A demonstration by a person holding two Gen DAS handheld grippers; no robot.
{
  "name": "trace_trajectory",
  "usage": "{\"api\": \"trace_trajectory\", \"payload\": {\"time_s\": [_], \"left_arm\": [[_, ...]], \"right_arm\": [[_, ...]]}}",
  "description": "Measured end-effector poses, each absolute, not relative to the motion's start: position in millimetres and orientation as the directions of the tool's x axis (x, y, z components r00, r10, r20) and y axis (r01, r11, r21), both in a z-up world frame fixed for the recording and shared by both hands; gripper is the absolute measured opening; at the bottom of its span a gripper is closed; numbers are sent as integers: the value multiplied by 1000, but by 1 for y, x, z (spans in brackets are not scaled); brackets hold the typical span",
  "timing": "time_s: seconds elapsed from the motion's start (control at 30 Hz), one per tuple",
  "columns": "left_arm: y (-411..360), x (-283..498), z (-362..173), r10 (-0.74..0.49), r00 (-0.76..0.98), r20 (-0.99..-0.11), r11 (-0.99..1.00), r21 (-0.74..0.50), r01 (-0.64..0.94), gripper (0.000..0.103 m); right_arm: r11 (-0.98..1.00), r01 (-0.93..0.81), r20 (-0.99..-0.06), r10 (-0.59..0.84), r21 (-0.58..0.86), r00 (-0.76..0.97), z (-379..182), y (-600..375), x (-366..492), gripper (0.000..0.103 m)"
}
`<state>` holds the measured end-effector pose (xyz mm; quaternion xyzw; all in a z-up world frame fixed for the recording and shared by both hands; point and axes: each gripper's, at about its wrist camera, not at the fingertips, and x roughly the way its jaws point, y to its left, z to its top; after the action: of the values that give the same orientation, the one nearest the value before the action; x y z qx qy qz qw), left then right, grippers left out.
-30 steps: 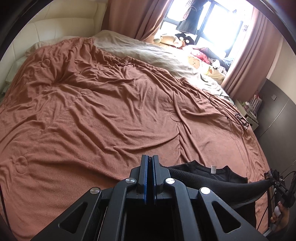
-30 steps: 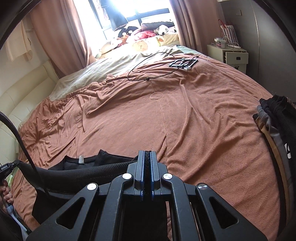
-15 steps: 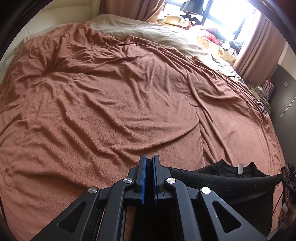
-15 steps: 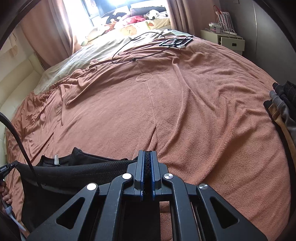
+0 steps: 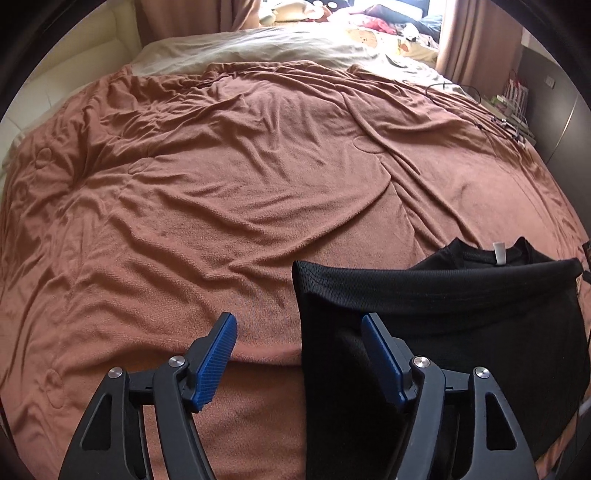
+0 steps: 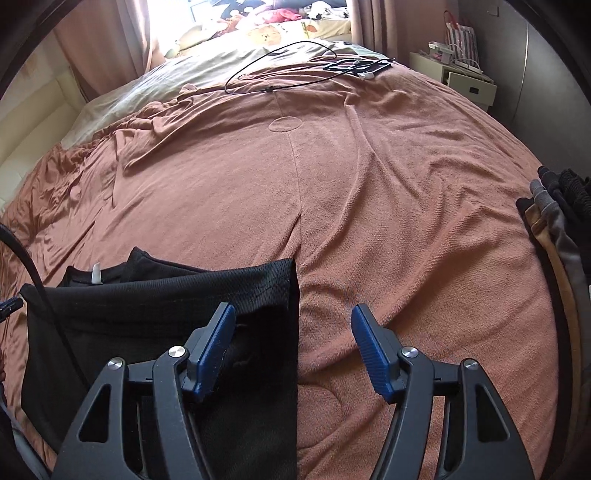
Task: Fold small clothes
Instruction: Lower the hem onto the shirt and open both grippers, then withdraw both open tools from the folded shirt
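- Rust-brown bedspread point(image 5: 229, 192): terry-like, heavily creased, covering most of the bed; stitched round motifs scattered across it.
- Pale cream sheet point(image 5: 258, 48): exposed along the far edge of the bed, beyond the bedspread.
- Black cable point(image 6: 280, 66): looped, lying near the far edge, partly on the sheet.
- Small black device point(image 6: 356, 67): at the cable's end, towards the far right corner; type unclear.
- Soft toys and cushions point(image 6: 280, 22): heaped by the window past the far edge.
- Curtains point(image 5: 476, 40): dusty pink.
- White bedside cabinet point(image 6: 469, 83): off the far right corner; a striped bag stands on it.
- Cream padded wall point(image 5: 74, 70): along the left edge.
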<state>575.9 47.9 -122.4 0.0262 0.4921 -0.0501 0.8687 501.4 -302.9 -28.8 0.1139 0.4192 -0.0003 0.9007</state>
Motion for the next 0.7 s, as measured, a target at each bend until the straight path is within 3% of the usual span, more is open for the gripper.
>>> {"api": "trace_trajectory", "payload": {"time_s": [0.13, 0.7], "left_arm": [[40, 568, -126, -54, 473, -880, 986, 29, 167, 76], [18, 584, -161, 51, 397, -916, 963, 151, 225, 76]], "right_arm": [[983, 85, -771, 74, 163, 633, -28, -297, 495, 79], [999, -47, -863, 38, 17, 503, -60, -265, 514, 87]]}}
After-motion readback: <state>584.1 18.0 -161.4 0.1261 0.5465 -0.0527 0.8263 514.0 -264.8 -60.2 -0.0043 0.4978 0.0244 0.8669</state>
